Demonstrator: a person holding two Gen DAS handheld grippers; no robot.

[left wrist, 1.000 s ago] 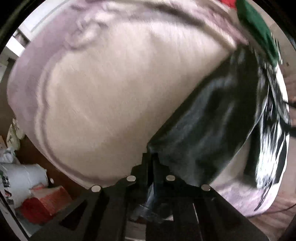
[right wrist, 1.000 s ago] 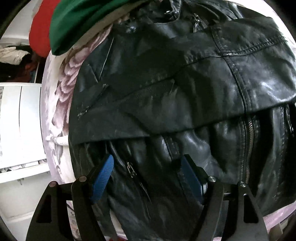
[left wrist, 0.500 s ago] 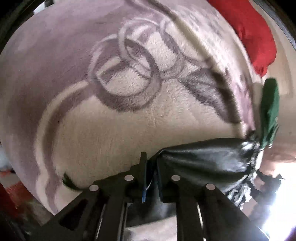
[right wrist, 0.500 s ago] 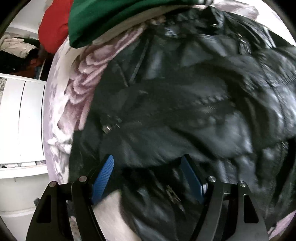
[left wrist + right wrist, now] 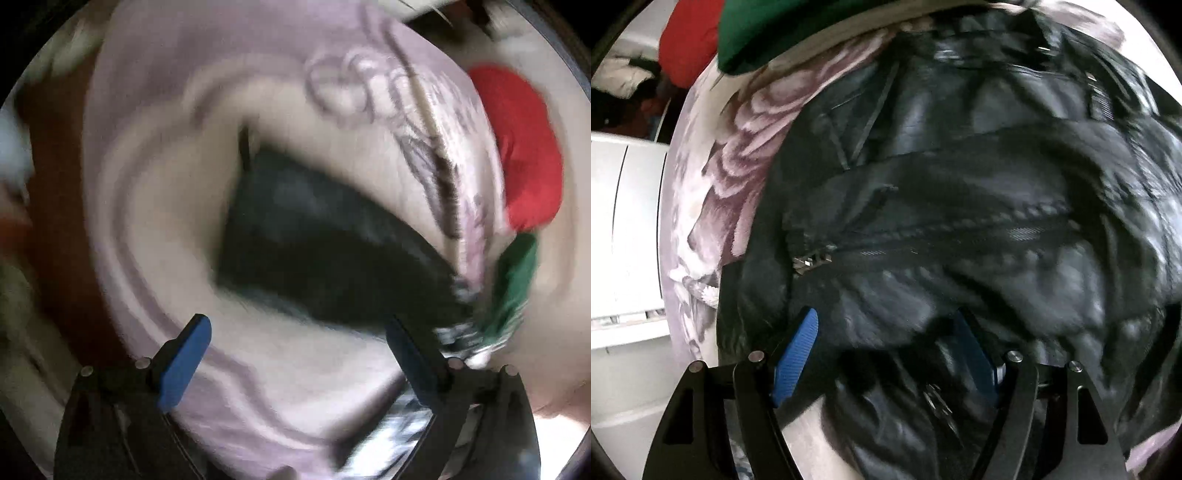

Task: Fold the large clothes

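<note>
One black leather jacket with metal zippers (image 5: 960, 206) lies crumpled on a plush pale lilac blanket with a grey rose pattern (image 5: 738, 155), which covers the whole work surface. Two other garments sit at the blanket's far edge: one red cloth bundle (image 5: 524, 147) and one dark green folded cloth (image 5: 513, 280), side by side. White cabinet fronts (image 5: 624, 229) stand beyond the blanket's left edge in the right wrist view. In the blurred left wrist view, one black sleeve or flap of the jacket stretches across the blanket ahead of the left gripper (image 5: 295, 354), whose blue-padded jaws have just been opening and now stand spread wide with only blanket between them, holding nothing. The right gripper (image 5: 886, 354) hovers over the jacket's lower folds, its blue pads held apart, leather bunched between them; whether they press it I cannot tell.
</note>
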